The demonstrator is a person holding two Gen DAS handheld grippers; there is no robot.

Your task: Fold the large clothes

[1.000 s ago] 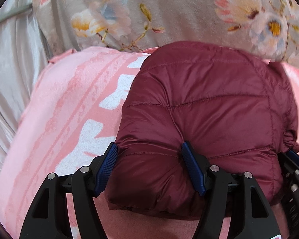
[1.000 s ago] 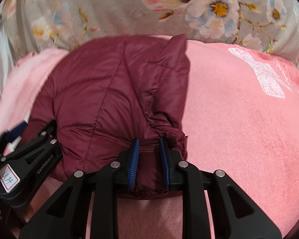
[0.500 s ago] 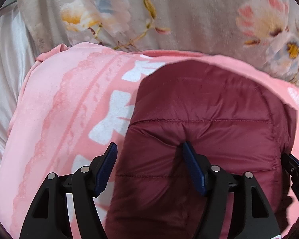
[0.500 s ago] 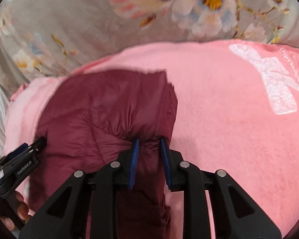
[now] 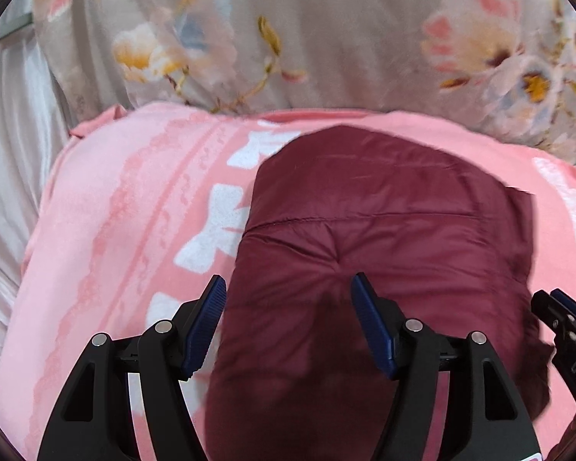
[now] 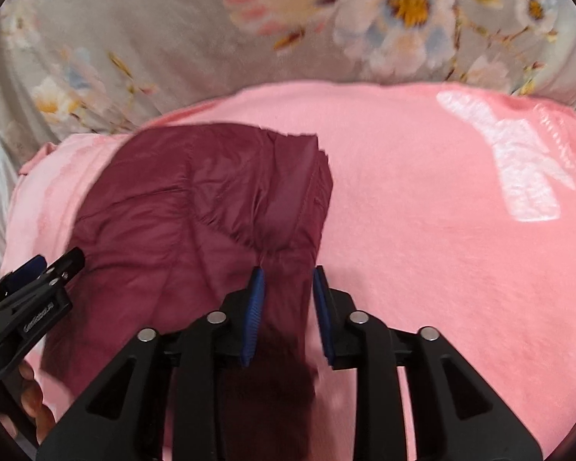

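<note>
Right gripper point(image 6: 286, 307) sits low over the right edge of a maroon quilted jacket point(image 6: 180, 223); blue pads point(image 6: 254, 315) are parted with a strip of the fabric between them, contact with the pads unclear due to blur. Jacket lies bunched on a pink blanket point(image 6: 422, 230) with a white print point(image 6: 518, 165) at upper right, and a grey floral cover point(image 6: 172, 30) runs behind. Left gripper point(image 6: 46, 269) pokes in at the left edge beside the jacket, its opening hard to judge from this angle.
</note>
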